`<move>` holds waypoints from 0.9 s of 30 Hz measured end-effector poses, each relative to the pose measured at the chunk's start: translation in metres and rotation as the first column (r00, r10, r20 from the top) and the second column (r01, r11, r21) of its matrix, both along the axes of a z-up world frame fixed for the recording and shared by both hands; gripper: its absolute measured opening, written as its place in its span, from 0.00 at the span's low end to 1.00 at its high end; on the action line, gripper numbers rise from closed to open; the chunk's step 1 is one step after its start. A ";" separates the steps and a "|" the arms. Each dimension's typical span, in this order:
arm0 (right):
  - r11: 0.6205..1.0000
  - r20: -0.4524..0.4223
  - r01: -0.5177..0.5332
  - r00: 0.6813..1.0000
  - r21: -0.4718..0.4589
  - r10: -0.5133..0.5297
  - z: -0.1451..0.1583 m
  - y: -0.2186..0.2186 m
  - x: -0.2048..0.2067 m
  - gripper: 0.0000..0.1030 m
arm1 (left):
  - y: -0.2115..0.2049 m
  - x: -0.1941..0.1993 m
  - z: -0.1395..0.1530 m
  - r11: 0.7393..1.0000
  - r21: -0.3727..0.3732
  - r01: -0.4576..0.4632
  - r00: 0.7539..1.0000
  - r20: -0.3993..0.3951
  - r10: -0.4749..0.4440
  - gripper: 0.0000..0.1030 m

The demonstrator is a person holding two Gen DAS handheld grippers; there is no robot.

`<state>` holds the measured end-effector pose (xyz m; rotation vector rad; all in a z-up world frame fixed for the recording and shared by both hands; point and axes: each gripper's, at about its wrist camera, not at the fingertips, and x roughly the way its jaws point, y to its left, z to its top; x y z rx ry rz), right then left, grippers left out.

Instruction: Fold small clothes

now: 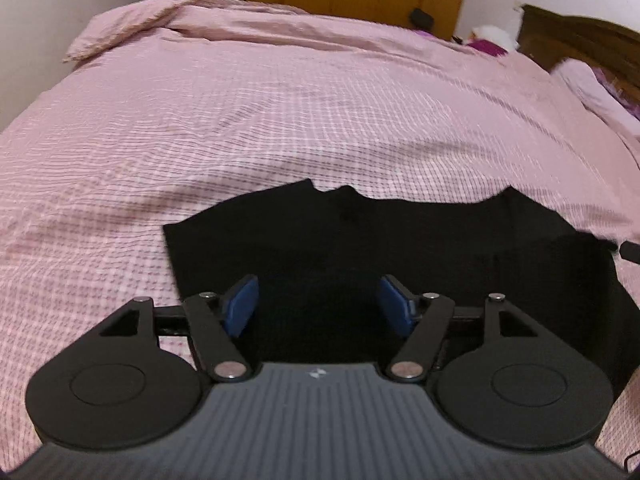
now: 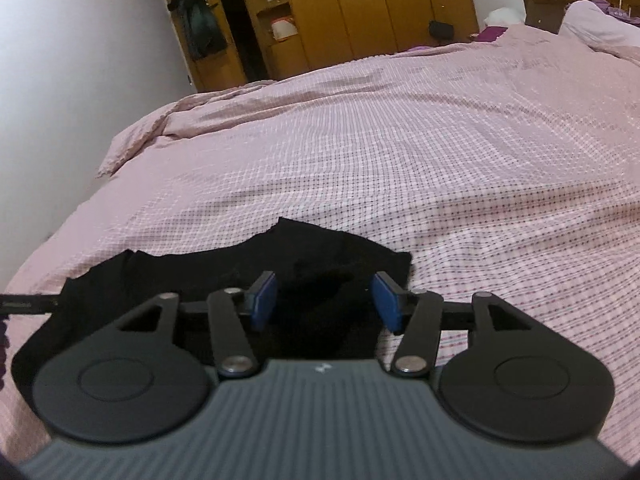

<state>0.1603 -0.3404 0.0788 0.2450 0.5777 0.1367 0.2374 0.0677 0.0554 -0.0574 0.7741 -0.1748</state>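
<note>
A black garment [image 1: 400,240] lay spread flat on the near part of a bed covered with a pink checked sheet [image 1: 280,120]. The left gripper [image 1: 319,304] hung over the garment's left part with its 2 blue pads [image 1: 240,306] apart, nothing pinched. The right gripper [image 2: 323,300] sat above the garment's right end [image 2: 320,264], jaws likewise apart and empty. A wooden wardrobe [image 2: 360,8] stood beyond the far edge.

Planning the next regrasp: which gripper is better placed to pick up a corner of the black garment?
Right, probably. The right gripper is open by the black garment's corner; the left gripper is open over its middle, off the edges.
</note>
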 end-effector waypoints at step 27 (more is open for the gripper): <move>0.993 -0.010 -0.112 0.994 0.039 0.112 -0.033 0.007 0.054 0.11 | -0.014 0.004 -0.010 0.994 -0.105 0.022 0.997 0.082 -0.013 0.12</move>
